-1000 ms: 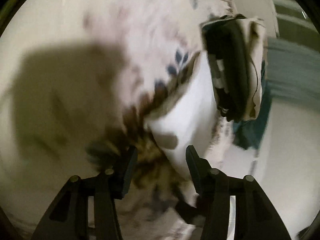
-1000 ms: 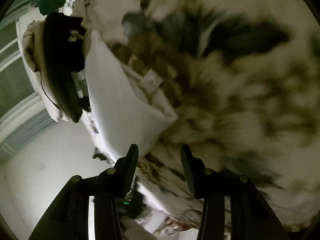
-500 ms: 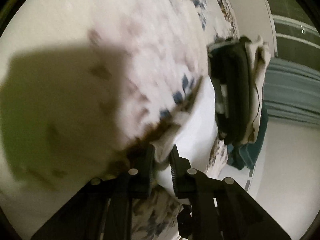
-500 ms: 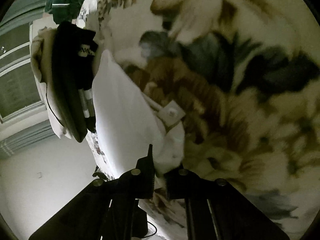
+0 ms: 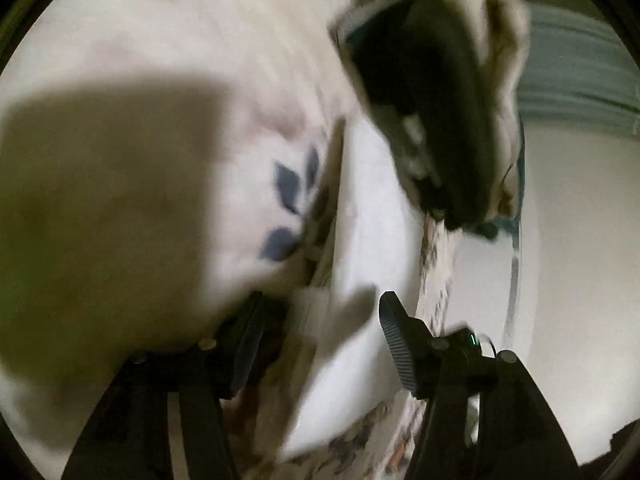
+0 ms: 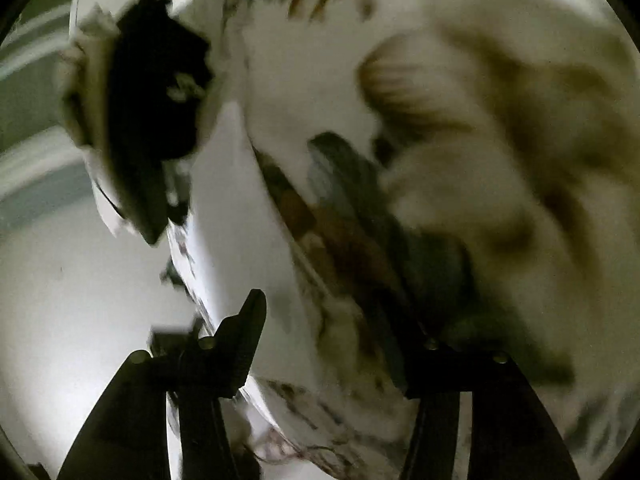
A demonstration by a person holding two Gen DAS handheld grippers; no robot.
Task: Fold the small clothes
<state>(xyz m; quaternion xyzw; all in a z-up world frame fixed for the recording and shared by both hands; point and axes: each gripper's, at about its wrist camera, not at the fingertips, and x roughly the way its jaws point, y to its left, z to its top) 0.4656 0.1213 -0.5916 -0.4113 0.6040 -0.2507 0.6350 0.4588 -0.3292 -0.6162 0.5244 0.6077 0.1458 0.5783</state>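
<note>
A small white garment (image 5: 372, 216) lies flat on a floral bedspread (image 5: 168, 48); both views are blurred. My left gripper (image 5: 324, 312) is open, its fingers on either side of the garment's near corner. In the right wrist view the same white garment (image 6: 236, 216) lies beside the brown and grey flower print (image 6: 360, 240). My right gripper (image 6: 340, 320) is open over the garment's near edge; its right finger is mostly hidden by blur.
A stack of folded clothes, black on cream (image 5: 436, 92), sits just beyond the white garment, and shows in the right wrist view (image 6: 148, 92) too. The bed edge and pale floor (image 5: 580, 264) lie to the right. A dark shadow (image 5: 100, 216) covers the bedspread at left.
Both grippers were shut on the white garment's corners half a second ago and have opened, letting it go. Both views have shifted and the garment now lies flatter.
</note>
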